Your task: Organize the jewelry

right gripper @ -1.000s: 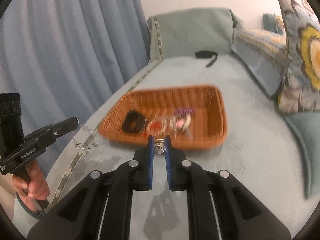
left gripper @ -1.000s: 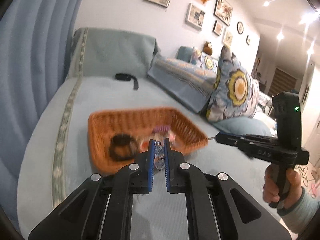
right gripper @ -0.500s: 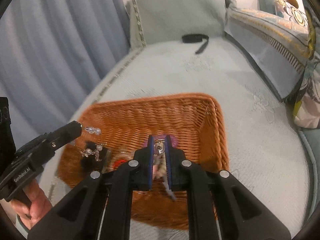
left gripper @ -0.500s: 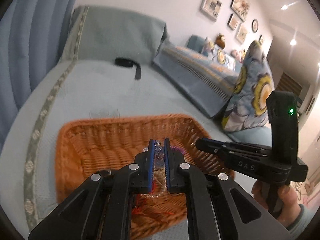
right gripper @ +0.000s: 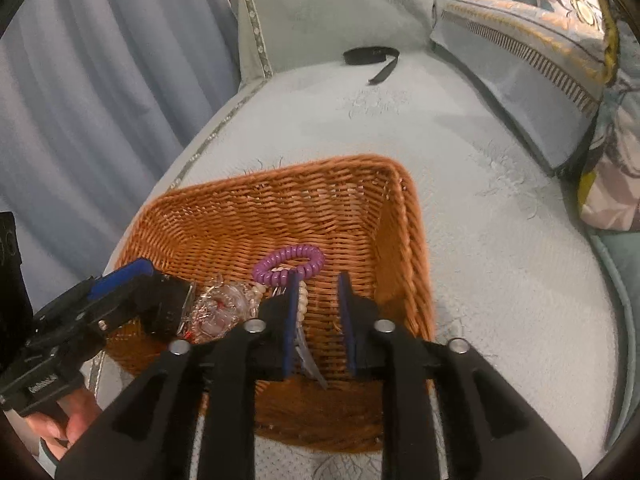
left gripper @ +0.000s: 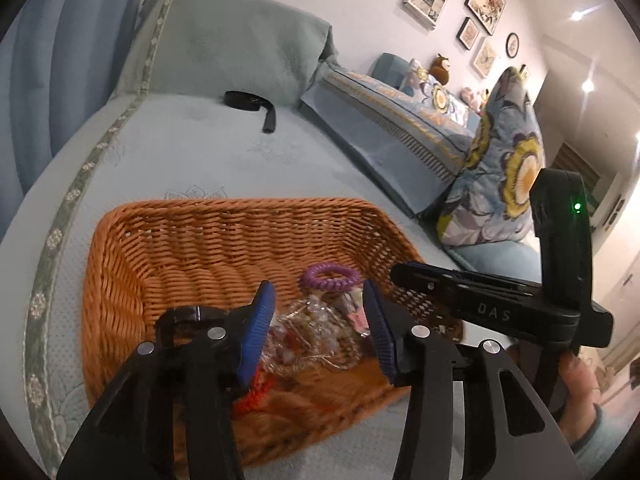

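An orange wicker basket (left gripper: 224,236) (right gripper: 320,200) sits on the pale blue bed cover. Inside lie a purple spiral band (left gripper: 331,276) (right gripper: 289,264) and a tangled heap of clear bead and chain jewelry (left gripper: 316,336) (right gripper: 218,308). My left gripper (left gripper: 318,328) is open and empty, hanging over the heap. My right gripper (right gripper: 318,320) is open over the basket's right part, with a silvery piece (right gripper: 308,356) lying below between its fingers. The right gripper also shows in the left wrist view (left gripper: 404,274), and the left gripper in the right wrist view (right gripper: 160,300).
A black strap (left gripper: 252,106) (right gripper: 372,58) lies at the far end of the bed by a grey-green cushion (left gripper: 240,40). A floral pillow (left gripper: 504,176) and a folded striped blanket (left gripper: 392,132) line the right side. Blue curtains (right gripper: 100,80) hang on the left.
Both grippers have moved down over the basket and opened. The jewelry pieces they held have dropped into the basket.
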Available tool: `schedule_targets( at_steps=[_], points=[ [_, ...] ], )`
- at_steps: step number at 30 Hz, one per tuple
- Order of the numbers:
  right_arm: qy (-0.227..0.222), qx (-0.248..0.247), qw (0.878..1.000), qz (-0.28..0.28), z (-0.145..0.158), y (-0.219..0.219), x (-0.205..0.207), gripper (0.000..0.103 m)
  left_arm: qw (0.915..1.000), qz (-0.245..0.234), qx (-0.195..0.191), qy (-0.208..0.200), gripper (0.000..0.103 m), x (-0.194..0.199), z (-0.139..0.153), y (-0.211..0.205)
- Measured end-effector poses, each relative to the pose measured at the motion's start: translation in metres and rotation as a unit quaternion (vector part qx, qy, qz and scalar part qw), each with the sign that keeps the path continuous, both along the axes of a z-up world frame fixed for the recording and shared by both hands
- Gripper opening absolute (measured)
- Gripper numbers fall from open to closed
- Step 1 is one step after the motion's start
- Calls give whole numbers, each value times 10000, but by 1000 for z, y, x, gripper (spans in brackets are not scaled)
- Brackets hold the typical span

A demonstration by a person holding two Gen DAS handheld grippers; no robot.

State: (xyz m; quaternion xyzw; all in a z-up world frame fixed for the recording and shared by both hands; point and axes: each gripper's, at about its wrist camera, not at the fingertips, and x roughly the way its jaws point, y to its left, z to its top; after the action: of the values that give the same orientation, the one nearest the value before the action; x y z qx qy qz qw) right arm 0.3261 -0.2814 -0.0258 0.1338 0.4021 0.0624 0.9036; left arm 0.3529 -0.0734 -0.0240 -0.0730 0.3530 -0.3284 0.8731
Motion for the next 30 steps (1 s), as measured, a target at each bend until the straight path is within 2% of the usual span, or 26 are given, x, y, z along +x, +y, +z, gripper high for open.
schedule_targets(
  at_steps=[1, 3, 6, 9, 10, 12, 15, 19, 21, 24, 27, 30],
  points=[
    [-38, 28, 10000, -3, 3, 0, -3, 20, 10000, -7, -41, -11, 44, -5, 4, 4],
    [-140, 83, 9999, 8, 9, -1, -15, 20, 9999, -60, -86, 6, 56, -13, 8, 10],
    [-382, 48, 9993, 36, 20, 2, -41, 27, 9999, -14, -88, -64, 57, -31, 13, 23],
    [-642, -41, 9979, 53, 27, 9, -68, 43, 9993, 252, -2, -289, 57, -57, 17, 40],
    [-782, -57, 9969, 44, 28, 13, -81, 52, 9984, 373, 40, -416, 57, -69, 17, 46],
    [-1009, -99, 9948, 66, 29, 20, -100, 55, 9959, 598, 130, -666, 60, -90, 18, 55],
    [-1361, -432, 9898, 23, 26, 36, -132, 63, 9861, 1098, 343, -1196, 68, -129, 15, 66],
    [-1956, -895, 9765, -148, 17, 60, -169, 72, 9726, 1592, 472, -1630, 75, -162, 10, 76],
    [-2177, -1024, 9704, -231, 13, 67, -182, 74, 9602, 1910, 619, -1943, 77, -177, 5, 78],
    [-2533, -1170, 9596, -364, 4, 74, -197, 79, 9484, 2170, 680, -2208, 80, -192, 0, 79],
    [-2681, -1040, 9571, -355, -2, 72, -202, 84, 9438, 2311, 661, -2269, 83, -198, -4, 80],
    [-2537, -942, 9617, -440, -12, 68, -200, 84, 9414, 2421, 642, -2258, 84, -201, -9, 81]
  ],
)
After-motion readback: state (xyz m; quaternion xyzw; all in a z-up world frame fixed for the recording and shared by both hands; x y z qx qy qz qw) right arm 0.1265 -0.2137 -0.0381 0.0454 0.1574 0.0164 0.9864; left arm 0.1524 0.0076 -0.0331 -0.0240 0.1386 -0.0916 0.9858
